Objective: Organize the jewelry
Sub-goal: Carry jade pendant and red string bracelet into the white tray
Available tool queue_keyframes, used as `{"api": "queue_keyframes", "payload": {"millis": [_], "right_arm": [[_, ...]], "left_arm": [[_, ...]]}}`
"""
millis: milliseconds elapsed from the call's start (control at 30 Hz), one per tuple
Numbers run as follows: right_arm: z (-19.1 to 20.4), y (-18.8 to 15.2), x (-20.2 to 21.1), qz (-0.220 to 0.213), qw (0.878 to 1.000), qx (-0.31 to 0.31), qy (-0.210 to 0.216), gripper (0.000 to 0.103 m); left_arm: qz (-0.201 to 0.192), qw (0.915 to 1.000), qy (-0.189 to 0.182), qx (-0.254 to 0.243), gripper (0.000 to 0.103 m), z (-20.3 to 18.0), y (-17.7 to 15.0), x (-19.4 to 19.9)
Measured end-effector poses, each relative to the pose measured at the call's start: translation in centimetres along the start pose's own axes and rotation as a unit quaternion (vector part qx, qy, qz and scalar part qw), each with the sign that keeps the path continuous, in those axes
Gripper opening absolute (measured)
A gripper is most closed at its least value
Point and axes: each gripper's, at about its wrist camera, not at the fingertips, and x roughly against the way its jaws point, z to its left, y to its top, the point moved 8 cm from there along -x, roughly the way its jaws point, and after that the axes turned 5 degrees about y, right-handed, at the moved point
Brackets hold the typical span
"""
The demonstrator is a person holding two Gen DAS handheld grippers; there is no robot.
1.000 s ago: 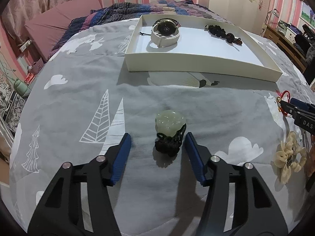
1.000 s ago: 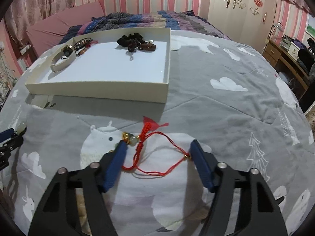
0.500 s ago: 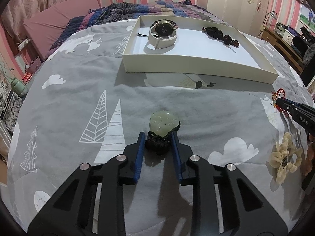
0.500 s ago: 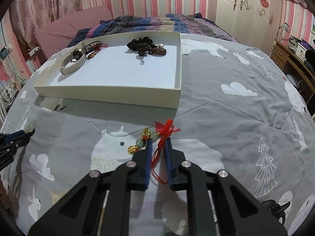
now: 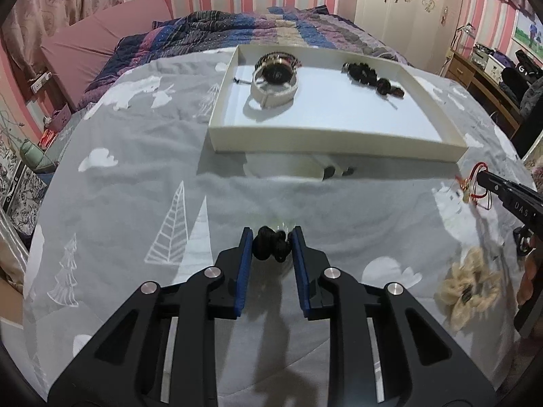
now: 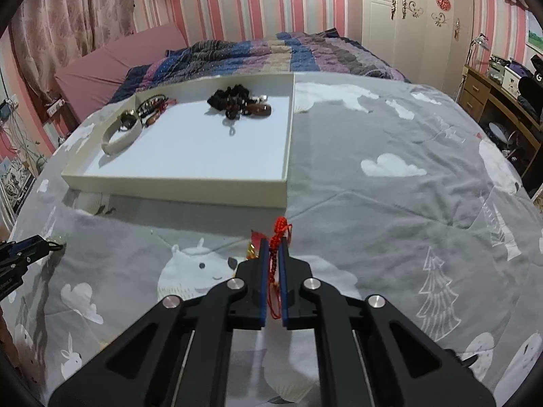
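My left gripper (image 5: pixel 271 230) has the black knotted cord of a pale jade pendant (image 5: pixel 269 247) between its blue pads, with the jaws still closing. The jade itself is mostly hidden behind the knot. Low over the grey bedspread, my right gripper (image 6: pixel 273 244) is shut on a red string bracelet (image 6: pixel 280 229) with gold beads. The bracelet (image 5: pixel 471 183) also hangs from the right gripper (image 5: pixel 482 176) at the right edge of the left wrist view. A shallow white tray (image 5: pixel 332 140) lies ahead, holding a beige-strapped watch (image 5: pixel 275 81) and dark beads (image 5: pixel 364 74).
A cream flower-shaped hair piece (image 5: pixel 470 293) lies on the bedspread at the right. A striped quilt (image 5: pixel 271 30) is bunched behind the tray (image 6: pixel 176 188). A wooden desk (image 6: pixel 492 98) stands beyond the bed's right side. The left gripper (image 6: pixel 44 242) shows at the far left.
Both grippers went from wide open to closed. The left one closed on the pendant's black cord, the right one on the red bracelet, bunching its string between the pads.
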Motion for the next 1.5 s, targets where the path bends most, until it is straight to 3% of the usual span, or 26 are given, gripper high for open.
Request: {"api": "queue_keyframes", "payload": {"millis": [500,767,1233,1500], "right_arm": [[2.2,7.3,2.9,-0.06,0.997,0.039,-0.001,0.005],[3.6,12.1,3.0,-0.083,0.995,0.05,0.011,0.005],[4.1,17.4,-2.0,-0.07,0.997,0.036,0.027,0.005],[2.4,16.3,-6.2,-0.045,0.998,0.004,0.042,0.005]], "left_arm": [[-0.03,0.9993,0.009,-0.018,0.022,-0.8,8.7,1.5],[-0.038,0.9991,-0.017,-0.01,0.022,-2.5,14.0,0.4],[0.004,0.9991,-0.042,0.009,0.022,-6.4,19.5,-6.5],[0.026,0.9985,-0.047,0.013,0.022,-7.3,19.1,-10.9]]}}
